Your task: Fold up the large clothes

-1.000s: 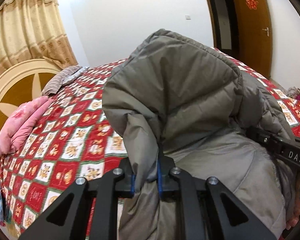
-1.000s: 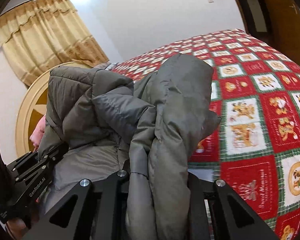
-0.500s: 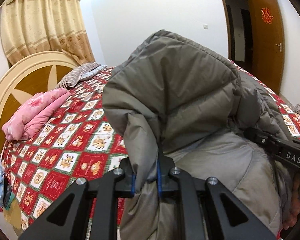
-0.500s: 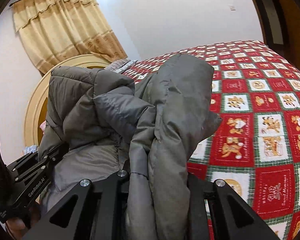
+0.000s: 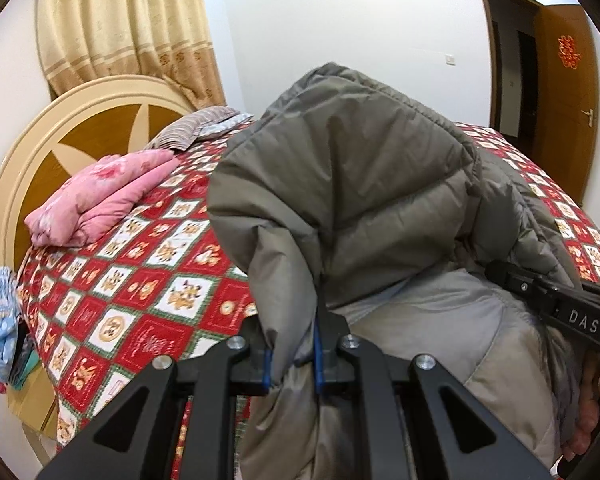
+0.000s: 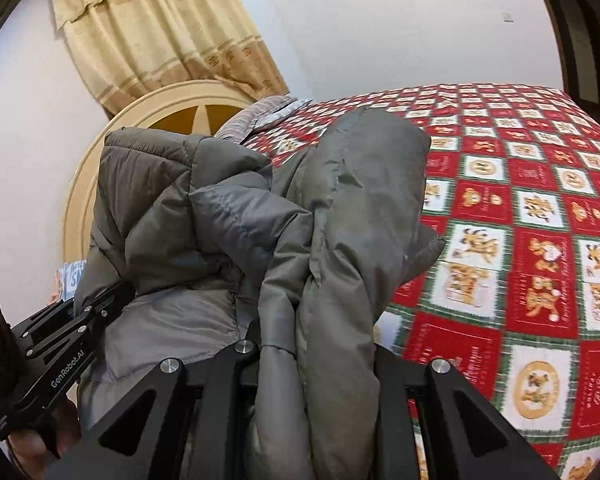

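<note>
Clearly, I am somewhere in the middle of this job rather than at either end. The grey down jacket (image 5: 364,200) hangs bunched between my two tools, lifted above the bed (image 5: 148,304) instead of lying flat on it. My left hand-held gripper (image 5: 292,360) is clamped on a thick fold of the padded fabric, the blue pads (image 5: 318,356) pressing it from both sides. My right hand-held gripper (image 6: 316,364) likewise pinches a doubled layer of the same jacket, which spills forward over the jaws and hides the fingertips.

I judge that at least one fold is already made, since the cloth sits in several layers. What remains, I think, is to lay the bundle down on the patterned bedspread (image 6: 532,264), square it and finish the last fold. I cannot tell which part of the garment each tool holds.

The left wrist view shows things the other misses: a folded pink blanket (image 5: 100,196) at the far left near the round headboard (image 5: 60,140), a wooden door (image 5: 564,92) at the far right, and the right tool's body gripping from the right. The right wrist view gives me the open stretch of bedspread to the right, and the left tool low at the near left.
</note>
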